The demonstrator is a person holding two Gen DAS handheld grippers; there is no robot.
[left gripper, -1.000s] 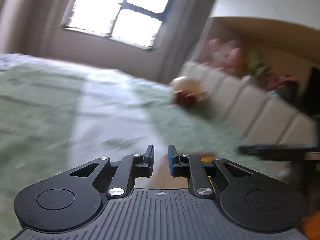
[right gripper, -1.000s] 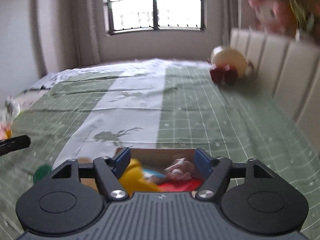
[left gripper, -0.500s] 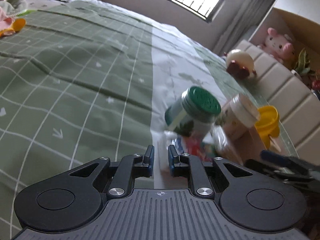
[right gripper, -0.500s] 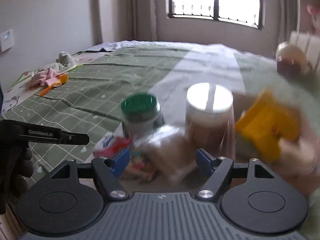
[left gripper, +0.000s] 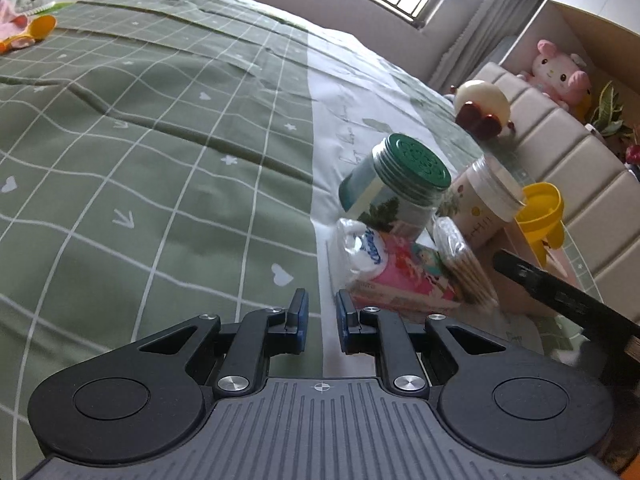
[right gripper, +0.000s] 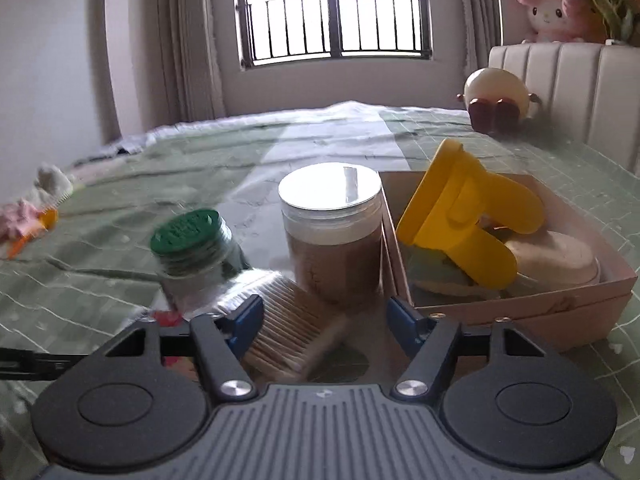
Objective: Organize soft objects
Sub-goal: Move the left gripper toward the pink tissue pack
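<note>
On the green checked bedspread (left gripper: 160, 160) stand a green-lidded jar (left gripper: 396, 184), a clear tub with a white lid (left gripper: 484, 204), a pink tissue pack (left gripper: 392, 272) and a bag of cotton swabs (left gripper: 464, 264). My left gripper (left gripper: 319, 326) hovers just before the tissue pack, jaws nearly shut and empty. My right gripper (right gripper: 324, 320) is open, with the cotton swab bag (right gripper: 288, 324) lying between its fingers. The tub (right gripper: 332, 232) and the jar (right gripper: 192, 256) stand just beyond it. A pink box (right gripper: 520, 304) on the right holds a yellow plastic toy (right gripper: 464, 220).
A round cream plush (right gripper: 500, 96) leans on the padded headboard (right gripper: 568, 80). A pink plush (left gripper: 560, 72) sits on the shelf above. Small clothes and an orange item (left gripper: 24, 32) lie at the bed's far left. The right gripper's finger (left gripper: 560, 296) crosses the left wrist view.
Both views swung down from the room onto the cluster of objects and steadied. The right gripper came close over the cotton swab bag; the left one settled before the tissue pack.
</note>
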